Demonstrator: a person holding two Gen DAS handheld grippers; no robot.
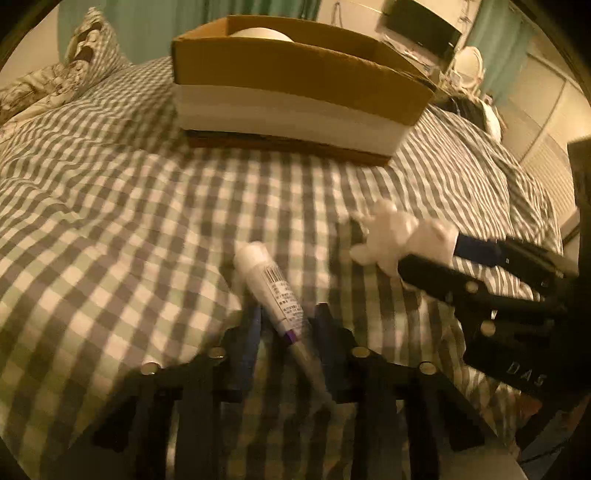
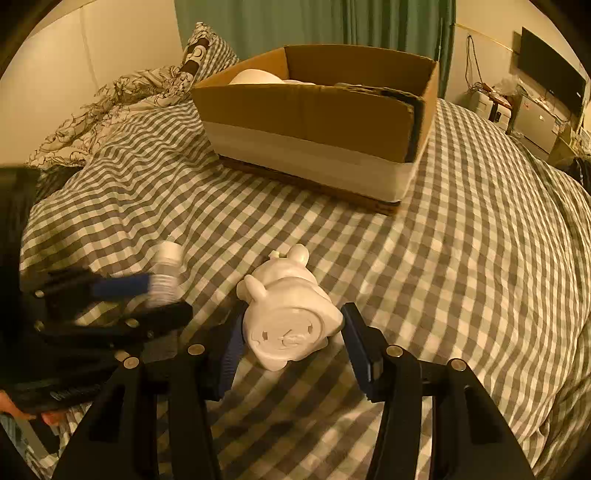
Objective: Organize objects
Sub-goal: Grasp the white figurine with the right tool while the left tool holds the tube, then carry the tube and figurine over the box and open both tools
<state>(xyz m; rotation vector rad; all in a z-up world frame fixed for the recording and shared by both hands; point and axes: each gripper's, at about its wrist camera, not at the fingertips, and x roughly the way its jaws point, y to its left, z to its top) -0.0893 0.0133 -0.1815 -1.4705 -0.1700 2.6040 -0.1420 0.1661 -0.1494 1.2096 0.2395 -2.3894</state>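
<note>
Tube: a white tube (image 1: 271, 286) with a barcode label and a purple band lies on the checked bedspread (image 1: 110, 240), its thin tail end running back between the left gripper's fingers.
Left gripper: the left gripper (image 1: 284, 314) has its jaws drawn narrow around the tube; the picture is blurred, so I cannot tell whether the pads press on it.
Figurine: a white animal figurine (image 2: 288, 314) with small ears lies on its back on the bedspread, face towards the right wrist camera, just right of the tube.
Right gripper: the right gripper (image 2: 291, 325) straddles the figurine; the left pad touches its side, the right pad stands just clear, so nothing is clamped.
Box: an open cardboard box (image 2: 314, 107) with a white band round its lower walls sits further up the bed, well apart from both grippers; a pale rounded object (image 2: 255, 79) shows inside.
Pillow: a patterned pillow (image 2: 122, 99) lies left of the box.
Background: green curtain (image 2: 295, 22) behind the bed.
</note>
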